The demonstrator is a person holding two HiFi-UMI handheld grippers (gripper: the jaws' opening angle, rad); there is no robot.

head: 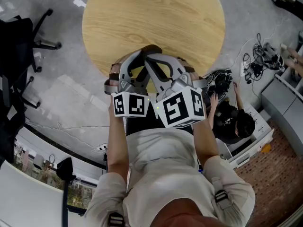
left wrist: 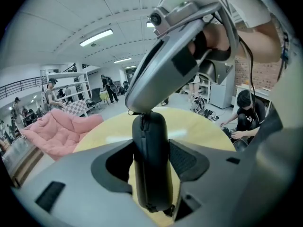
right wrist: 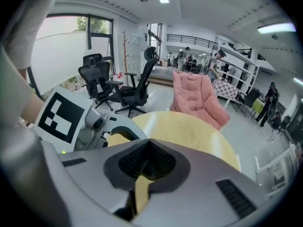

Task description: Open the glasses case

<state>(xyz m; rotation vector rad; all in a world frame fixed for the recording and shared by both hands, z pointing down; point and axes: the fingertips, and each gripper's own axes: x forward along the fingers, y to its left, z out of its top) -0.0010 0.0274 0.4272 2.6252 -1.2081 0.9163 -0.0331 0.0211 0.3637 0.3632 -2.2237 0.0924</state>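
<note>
A black zipped glasses case (left wrist: 150,160) stands upright between the pads of my left gripper (left wrist: 151,148), which is shut on its sides. My right gripper (left wrist: 134,107) is shut, and its tip rests on the case's top end by the small zipper pull (left wrist: 129,112). Whether the pull is pinched I cannot tell. From the right gripper view its pads (right wrist: 147,148) meet with nothing showing between them. In the head view both grippers, left (head: 135,74) and right (head: 154,60), are held close together over the near edge of the round wooden table (head: 151,13).
A person (head: 232,119) crouches by cables and a white cabinet to the right of the table. Black office chairs (right wrist: 102,79) and a pink padded seat (right wrist: 196,96) stand beyond the table. Another dark chair (head: 19,46) is at the left.
</note>
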